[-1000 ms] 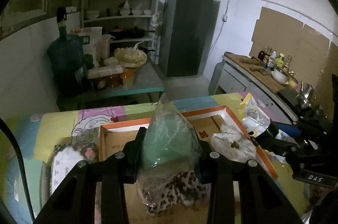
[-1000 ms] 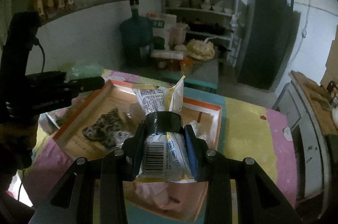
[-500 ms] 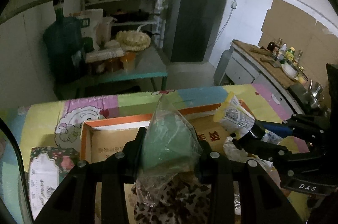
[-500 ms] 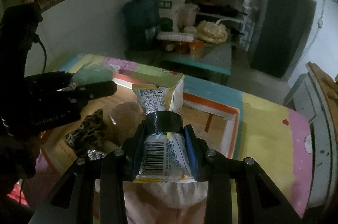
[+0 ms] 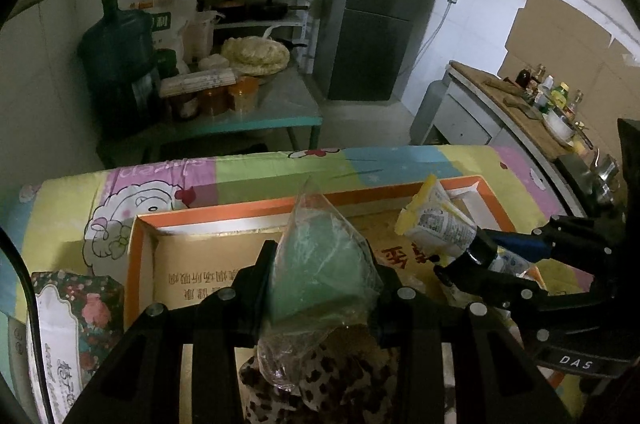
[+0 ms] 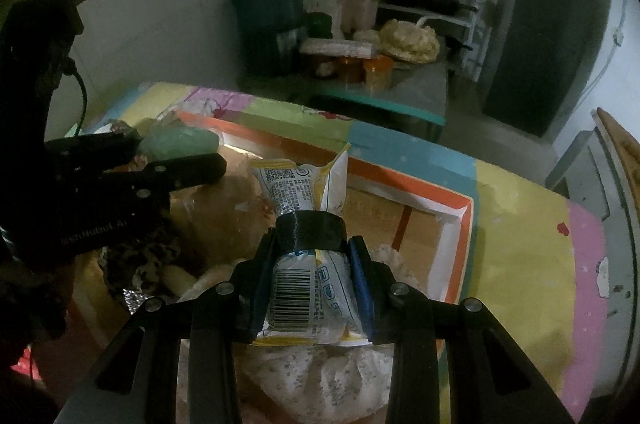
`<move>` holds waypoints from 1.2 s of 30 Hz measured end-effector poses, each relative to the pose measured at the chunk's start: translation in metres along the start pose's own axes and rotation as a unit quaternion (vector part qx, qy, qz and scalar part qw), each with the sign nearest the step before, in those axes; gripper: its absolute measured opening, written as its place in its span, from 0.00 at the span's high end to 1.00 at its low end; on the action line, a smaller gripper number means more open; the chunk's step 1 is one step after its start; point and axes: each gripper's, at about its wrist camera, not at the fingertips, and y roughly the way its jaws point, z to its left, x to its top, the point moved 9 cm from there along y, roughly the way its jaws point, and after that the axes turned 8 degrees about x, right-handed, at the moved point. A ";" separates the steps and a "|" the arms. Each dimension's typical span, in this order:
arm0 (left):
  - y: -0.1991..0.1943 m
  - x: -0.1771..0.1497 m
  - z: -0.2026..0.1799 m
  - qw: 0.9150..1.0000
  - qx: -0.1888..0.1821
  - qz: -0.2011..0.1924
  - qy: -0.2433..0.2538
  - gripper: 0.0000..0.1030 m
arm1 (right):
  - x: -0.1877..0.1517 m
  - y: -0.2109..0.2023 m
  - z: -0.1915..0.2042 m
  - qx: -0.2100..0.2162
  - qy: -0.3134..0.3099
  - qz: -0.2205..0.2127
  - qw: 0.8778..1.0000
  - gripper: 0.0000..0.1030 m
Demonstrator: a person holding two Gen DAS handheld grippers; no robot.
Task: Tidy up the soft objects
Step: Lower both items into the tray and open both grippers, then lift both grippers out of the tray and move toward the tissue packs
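My left gripper [image 5: 320,260] is shut on a clear plastic bag with something green inside [image 5: 316,276]. It hangs over the orange-rimmed cardboard box [image 5: 216,220], above a leopard-print cloth [image 5: 316,384]. My right gripper [image 6: 312,244] is shut on a white and yellow packet with a barcode [image 6: 300,284], over the same box [image 6: 404,175]. From the left wrist view the right gripper [image 5: 476,256] and its packet [image 5: 436,220] sit at the box's right side. In the right wrist view the left gripper [image 6: 172,159] and green bag [image 6: 180,141] sit at the left.
A white dotted cloth [image 6: 320,380] and a pinkish bagged item [image 6: 228,195] lie in the box. A floral tissue pack [image 5: 72,328] lies left of it on the patchwork table cover [image 5: 240,179]. Beyond stand a teal table [image 5: 256,119], a water jug [image 5: 116,63] and a fridge [image 5: 372,7].
Both grippers have sunk and moved forward over the box with their loads still held. The right gripper with its packet has come closer beside the left one.
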 end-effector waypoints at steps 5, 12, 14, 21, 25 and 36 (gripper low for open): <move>0.003 0.001 -0.001 1.000 0.010 -0.007 0.007 0.61 | 0.000 0.005 -0.002 0.001 0.001 0.002 1.000 0.64; 0.001 0.001 -0.001 1.000 0.008 -0.012 0.003 0.51 | -0.003 0.008 -0.004 0.011 0.006 -0.002 1.000 0.62; -0.001 0.001 -0.001 1.000 0.007 -0.013 0.004 0.50 | -0.003 0.007 -0.005 0.015 0.009 -0.007 1.000 0.61; -0.006 0.003 -0.001 1.000 0.006 -0.020 0.005 0.40 | -0.003 -0.001 -0.003 0.019 0.012 -0.021 1.000 0.50; -0.016 0.003 -0.003 0.999 0.005 -0.033 0.008 0.31 | -0.002 -0.011 -0.003 0.018 0.015 -0.034 0.999 0.47; -0.055 0.005 -0.009 0.997 -0.003 -0.069 0.018 0.22 | -0.002 -0.047 0.010 0.010 0.022 -0.072 0.997 0.42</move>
